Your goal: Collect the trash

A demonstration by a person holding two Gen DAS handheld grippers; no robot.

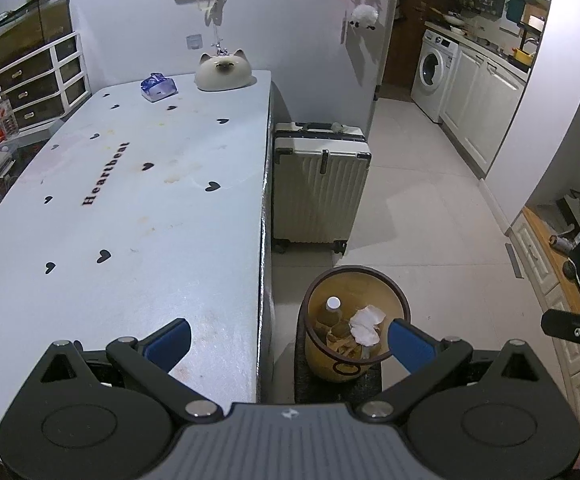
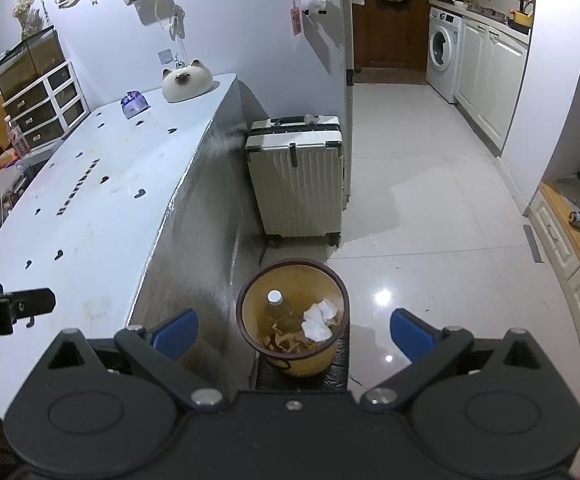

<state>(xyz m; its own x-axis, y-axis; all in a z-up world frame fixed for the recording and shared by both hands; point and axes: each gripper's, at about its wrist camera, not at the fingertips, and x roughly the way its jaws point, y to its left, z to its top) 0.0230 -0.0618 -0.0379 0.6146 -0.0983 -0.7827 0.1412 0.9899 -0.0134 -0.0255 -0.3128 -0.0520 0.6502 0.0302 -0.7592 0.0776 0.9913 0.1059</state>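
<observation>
Both grippers, left gripper point(image 1: 288, 342) and right gripper point(image 2: 294, 334), hang released and empty; bin point(image 2: 250, 300) holds a bottle point(image 2: 276, 304) and crumpled paper point(image 2: 320, 320).

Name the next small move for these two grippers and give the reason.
Probably pull both back and stop. The left gripper and right gripper are open and empty, the bin already holds a bottle, crumpled paper and scraps, and the table shows no loose trash.
</observation>
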